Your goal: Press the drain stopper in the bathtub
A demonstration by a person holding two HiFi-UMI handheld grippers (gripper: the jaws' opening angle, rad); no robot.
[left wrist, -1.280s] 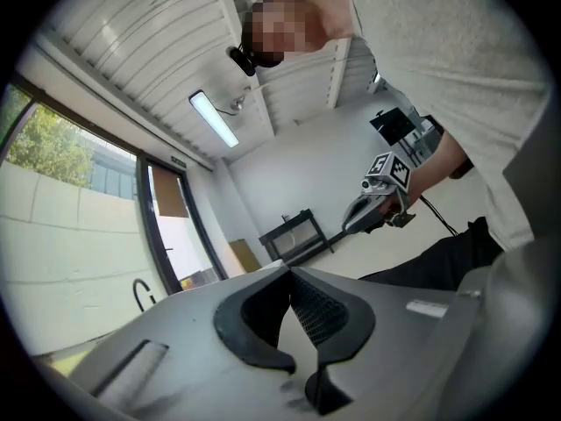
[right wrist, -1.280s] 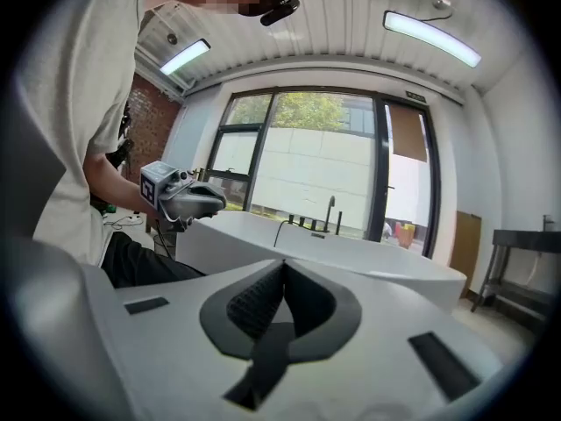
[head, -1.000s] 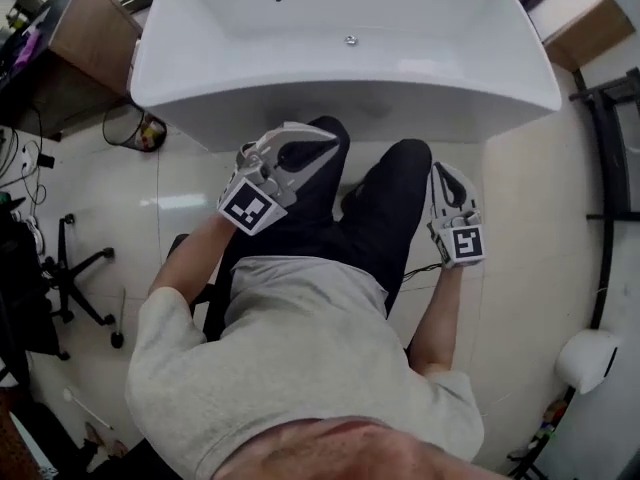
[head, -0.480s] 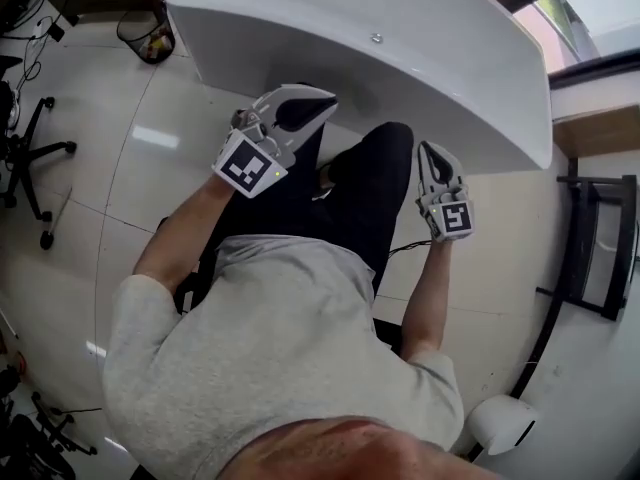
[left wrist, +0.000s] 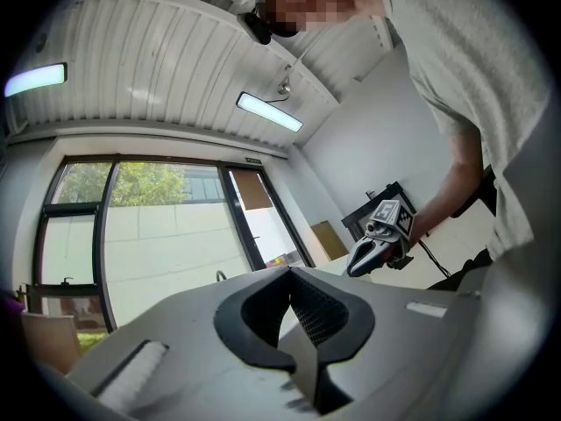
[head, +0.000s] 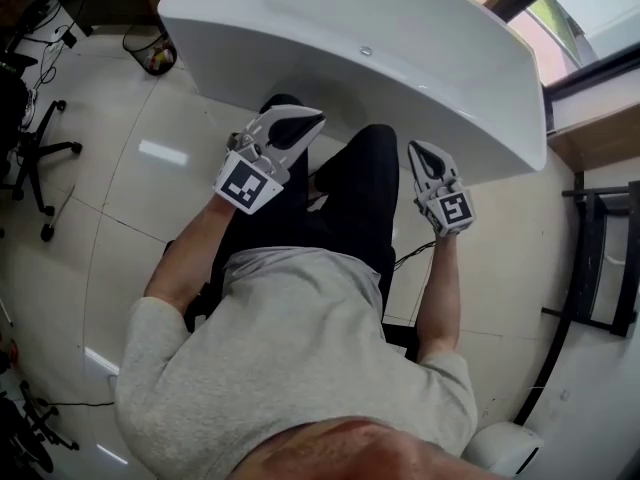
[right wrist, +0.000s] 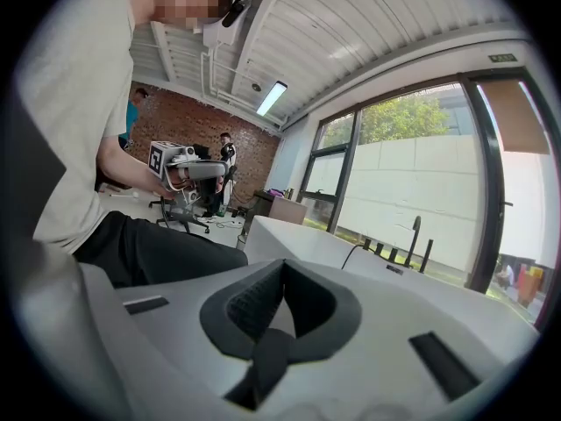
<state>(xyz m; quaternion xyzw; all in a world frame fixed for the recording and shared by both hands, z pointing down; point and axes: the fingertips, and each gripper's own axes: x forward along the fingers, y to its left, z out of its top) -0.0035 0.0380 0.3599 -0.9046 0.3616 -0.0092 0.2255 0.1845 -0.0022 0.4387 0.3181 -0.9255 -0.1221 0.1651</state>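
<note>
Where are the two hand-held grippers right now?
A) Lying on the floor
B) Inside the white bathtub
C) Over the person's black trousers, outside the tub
C: the left hand-held gripper and the right hand-held gripper are both held over the black trousers, short of the white bathtub, and neither is near the small round metal drain stopper.

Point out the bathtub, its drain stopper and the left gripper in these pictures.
bathtub (head: 240,58), head view, on its near white side wall.
drain stopper (head: 366,51), head view, on its round metal top.
left gripper (head: 316,119), head view, where its shut fingertips meet.
</note>
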